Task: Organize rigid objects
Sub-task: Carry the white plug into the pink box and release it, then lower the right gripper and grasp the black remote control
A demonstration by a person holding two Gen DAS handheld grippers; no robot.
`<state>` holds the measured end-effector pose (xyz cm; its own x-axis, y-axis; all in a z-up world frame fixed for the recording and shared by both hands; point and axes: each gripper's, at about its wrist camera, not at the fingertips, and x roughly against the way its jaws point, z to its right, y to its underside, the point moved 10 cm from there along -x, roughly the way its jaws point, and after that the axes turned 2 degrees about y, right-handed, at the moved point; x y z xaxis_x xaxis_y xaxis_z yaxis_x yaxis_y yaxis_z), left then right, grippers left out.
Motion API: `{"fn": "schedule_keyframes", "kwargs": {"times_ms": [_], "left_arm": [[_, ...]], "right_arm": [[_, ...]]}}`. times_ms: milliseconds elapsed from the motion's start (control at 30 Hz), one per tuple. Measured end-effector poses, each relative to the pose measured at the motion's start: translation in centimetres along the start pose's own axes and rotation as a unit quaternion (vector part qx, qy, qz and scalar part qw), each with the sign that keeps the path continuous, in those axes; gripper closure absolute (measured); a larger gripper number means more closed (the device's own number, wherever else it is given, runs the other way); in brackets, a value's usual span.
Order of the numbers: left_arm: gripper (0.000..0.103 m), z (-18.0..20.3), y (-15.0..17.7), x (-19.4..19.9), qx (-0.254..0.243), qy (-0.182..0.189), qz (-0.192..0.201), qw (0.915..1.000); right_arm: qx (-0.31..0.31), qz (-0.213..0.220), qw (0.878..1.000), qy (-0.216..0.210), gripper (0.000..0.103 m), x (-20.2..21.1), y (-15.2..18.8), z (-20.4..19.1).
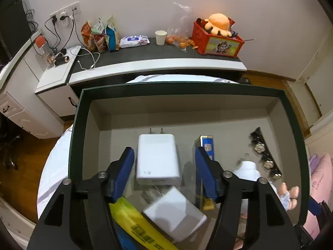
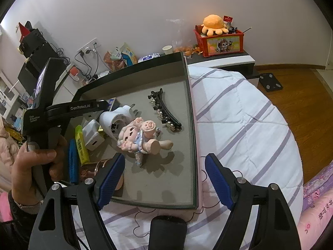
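Lying between parted left gripper (image 1: 165,166) jaws, untouched: white charger (image 1: 157,159).

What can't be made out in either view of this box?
- Left wrist: doll mostly hidden behind the left gripper arm.
- Left wrist: yellow item label blurred, cut by the bottom edge.
- Right wrist: box near-left corner hidden by the right gripper.

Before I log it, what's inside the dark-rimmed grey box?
Two white chargers, a black hair clip, a pink doll, a yellow pack; items beneath stay hidden.
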<state>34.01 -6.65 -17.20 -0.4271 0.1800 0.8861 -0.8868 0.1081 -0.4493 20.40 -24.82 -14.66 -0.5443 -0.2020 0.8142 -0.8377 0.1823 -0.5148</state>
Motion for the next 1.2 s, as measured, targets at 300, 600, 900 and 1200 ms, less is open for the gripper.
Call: {"fn": "schedule_keyframes", "kwargs": {"times_ms": [300,600,900,1200], "left_arm": [[0.004,0.4,1.8,9.8,-0.012,-0.041,0.116,0.9923],[0.0,1.5,8.6,15.9,-0.022,-0.046,0.139,0.989],[0.0,1.7,16.2,18.4,0.003,-0.043,0.142,0.989],[0.0,0.3,21.0,17.6,0.03,-0.053,0.119,0.9911]], "right_arm": [[0.01,0.026,1.0,-0.001,0.022,3.9,1.3,-1.3],[0.03,0.056,0.998,-0.007,0.022,8.7,3.6,-3.6],[0.037,0.039,0.999,-0.002,0.022,9.6,8.0,-3.6],[0.025,-0.01,0.999,0.022,0.022,6.3,11.7,-2.0]]}}
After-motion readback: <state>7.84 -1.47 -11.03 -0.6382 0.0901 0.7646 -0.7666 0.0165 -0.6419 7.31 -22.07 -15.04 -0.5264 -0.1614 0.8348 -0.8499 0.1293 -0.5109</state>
